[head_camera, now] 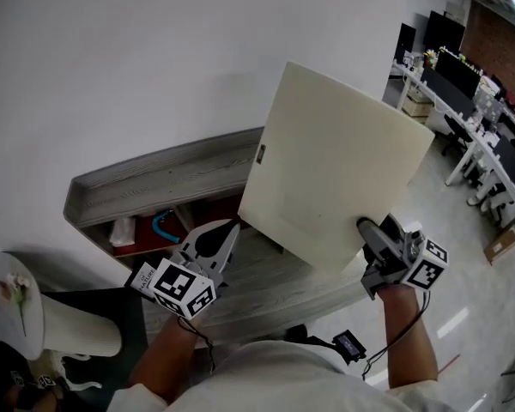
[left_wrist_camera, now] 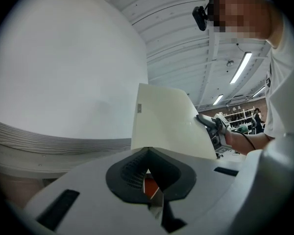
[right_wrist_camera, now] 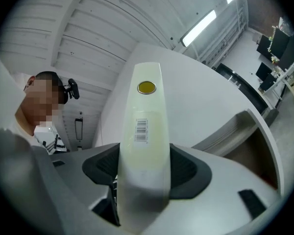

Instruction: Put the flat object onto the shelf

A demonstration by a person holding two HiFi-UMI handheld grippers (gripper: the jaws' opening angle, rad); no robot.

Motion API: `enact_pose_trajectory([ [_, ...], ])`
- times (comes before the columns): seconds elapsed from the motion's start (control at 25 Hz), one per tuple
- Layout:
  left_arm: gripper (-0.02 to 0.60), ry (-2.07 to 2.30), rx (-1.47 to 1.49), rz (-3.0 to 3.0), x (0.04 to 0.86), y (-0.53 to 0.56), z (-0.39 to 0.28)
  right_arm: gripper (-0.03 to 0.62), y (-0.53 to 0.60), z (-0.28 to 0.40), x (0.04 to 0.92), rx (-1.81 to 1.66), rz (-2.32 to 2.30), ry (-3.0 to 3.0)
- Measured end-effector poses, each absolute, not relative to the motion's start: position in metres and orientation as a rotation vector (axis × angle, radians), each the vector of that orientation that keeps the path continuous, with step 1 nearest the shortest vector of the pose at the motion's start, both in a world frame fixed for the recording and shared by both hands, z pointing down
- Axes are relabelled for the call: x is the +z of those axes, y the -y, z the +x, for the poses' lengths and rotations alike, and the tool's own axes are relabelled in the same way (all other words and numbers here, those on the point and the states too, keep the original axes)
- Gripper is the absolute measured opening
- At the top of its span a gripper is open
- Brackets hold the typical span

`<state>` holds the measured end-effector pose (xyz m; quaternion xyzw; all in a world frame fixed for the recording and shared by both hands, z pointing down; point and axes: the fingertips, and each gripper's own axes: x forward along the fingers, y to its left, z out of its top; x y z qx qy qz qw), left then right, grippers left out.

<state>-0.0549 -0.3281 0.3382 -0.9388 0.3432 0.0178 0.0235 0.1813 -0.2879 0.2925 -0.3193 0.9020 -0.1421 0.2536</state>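
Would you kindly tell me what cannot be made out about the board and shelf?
Head view: the flat board covers the shelf's right part.
Right gripper view: the barcode on the board's edge is too small to read.
Left gripper view: the left gripper largely blocks the shelf's inside.

The cream board (head_camera: 335,174) covers the whole right end of the shelf (head_camera: 154,183) in the head view, so no clue what sits behind it. The far jaw of the right gripper (head_camera: 371,234) is tucked behind the board's lower corner too. In the open compartment at centre left there's a blue curly thing (head_camera: 165,226) and a white packet-ish thing (head_camera: 123,231), both too small to tell. The round white stand (head_camera: 9,303) gets chopped by the left edge.

Right gripper view: the barcode label (right_wrist_camera: 143,129) is too tiny to read, and the board goes to mush low down between the jaws.

Left gripper view: a red patch (left_wrist_camera: 151,184) peeks through the slit between the jaws, can't tell what.
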Motion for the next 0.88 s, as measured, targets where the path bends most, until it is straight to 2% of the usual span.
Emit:
enact_pose_trajectory([
  [0.48, 0.012, -1.207, 0.02, -2.752, 0.316, 0.376, -0.017, 0.29, 0.383, 0.208, 0.229, -0.199, -0.616, -2.664],
  [0.88, 0.012, -1.338, 0.035, -2.693, 0.315, 0.403, 0.001, 0.29, 0.446, 0.209, 0.218, -0.115, -0.406, -2.791],
])
